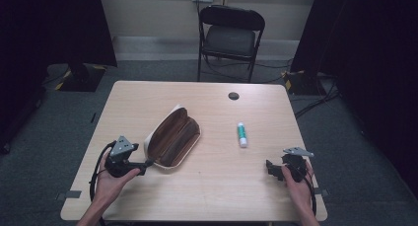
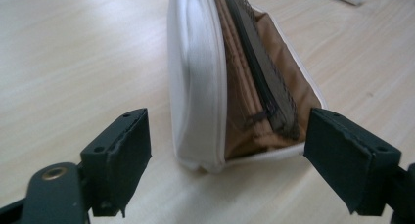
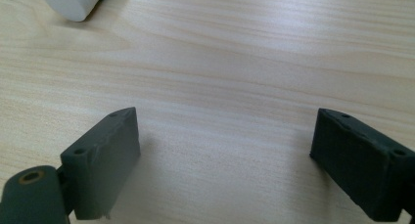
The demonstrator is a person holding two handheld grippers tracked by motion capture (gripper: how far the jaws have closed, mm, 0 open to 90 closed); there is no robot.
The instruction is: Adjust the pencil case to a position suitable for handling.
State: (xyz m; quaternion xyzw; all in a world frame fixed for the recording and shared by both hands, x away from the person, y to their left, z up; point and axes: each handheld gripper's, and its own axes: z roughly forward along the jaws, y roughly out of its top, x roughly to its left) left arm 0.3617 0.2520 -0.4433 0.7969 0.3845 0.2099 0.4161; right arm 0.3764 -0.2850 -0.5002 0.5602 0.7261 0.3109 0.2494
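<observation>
The pouch [image 1: 173,136] lies open on the table [image 1: 207,186], a bit toward the left edge and about halfway between the near and far edges. It is white on the outside and brown on the inside. Inside it, you can see a dark, flat thing [image 2: 262,67] with a rough edge; what it is, you cannot tell. The near end of the pouch stands up like a little tent, with its white side on one side and its brown lining on the other.

Your left gripper [image 1: 146,163] sits near the front left corner of the table, and your hand holds it from behind. It points at the near end of the pouch. Its jaws stand wide, one on each side of that end, and they do not touch it.

Your right gripper [image 1: 270,167] rests near the front right corner, well apart from the pouch. Its jaws stand wide too, with only bare wood between them.

A glue stick [image 1: 242,134] with a white cap lies between the pouch and the right edge.
</observation>
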